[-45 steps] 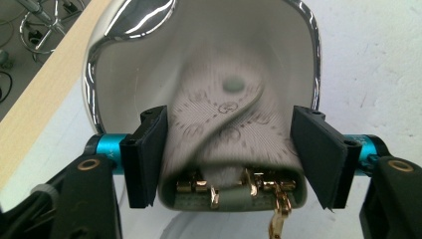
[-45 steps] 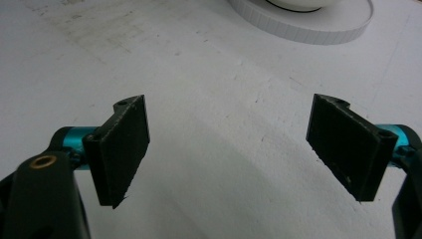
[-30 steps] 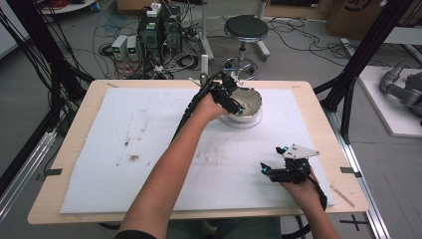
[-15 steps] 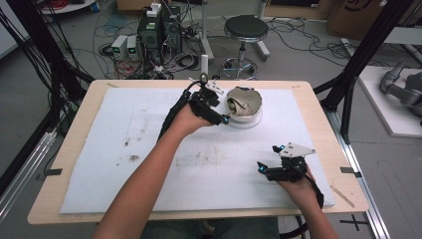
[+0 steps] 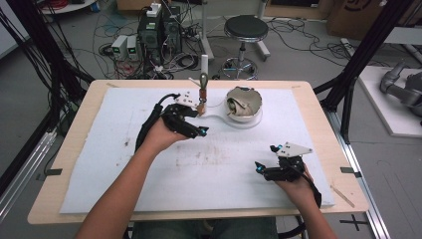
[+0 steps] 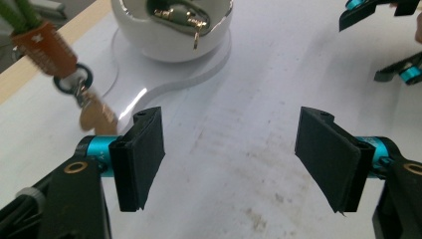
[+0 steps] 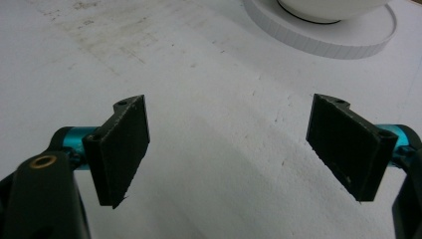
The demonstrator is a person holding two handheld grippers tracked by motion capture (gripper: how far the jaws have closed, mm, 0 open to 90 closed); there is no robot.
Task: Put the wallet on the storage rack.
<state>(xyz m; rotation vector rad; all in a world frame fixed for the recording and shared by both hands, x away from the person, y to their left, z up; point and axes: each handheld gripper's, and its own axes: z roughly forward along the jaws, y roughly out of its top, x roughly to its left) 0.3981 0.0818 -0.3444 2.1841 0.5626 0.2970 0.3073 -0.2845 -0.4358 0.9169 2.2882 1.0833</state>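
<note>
We've got both grippers empty right now. Our left gripper (image 5: 201, 131) sits over the white mat (image 5: 99, 164), jaws spread wide with bare mat between them, just short of the little hook stand. Our right gripper (image 5: 259, 169) rests near the front right of the mat, jaws spread as well, nothing between them.

So where are we? The bowl (image 5: 244, 103) stands on the round end of its white base (image 6: 164, 82), toward the far right of the mat, and there's already something in it: the left gripper view shows a gold-coloured metal piece (image 6: 181, 15) with small clasps lying inside the gold rim. That part looks done, we'd say.

What's left hangs on the post (image 5: 203, 89) at the other end of the base: a carrot charm (image 6: 45, 47), orange with green stalks, tilted, with a dark ring below it and a pale brass-coloured key (image 6: 97, 117) dangling lowest. The key hangs just beside our left jaw, apart from it, not gripped.

Our read: the keyring is next in line, and we're roughly halfway, with the grab not yet made.
</note>
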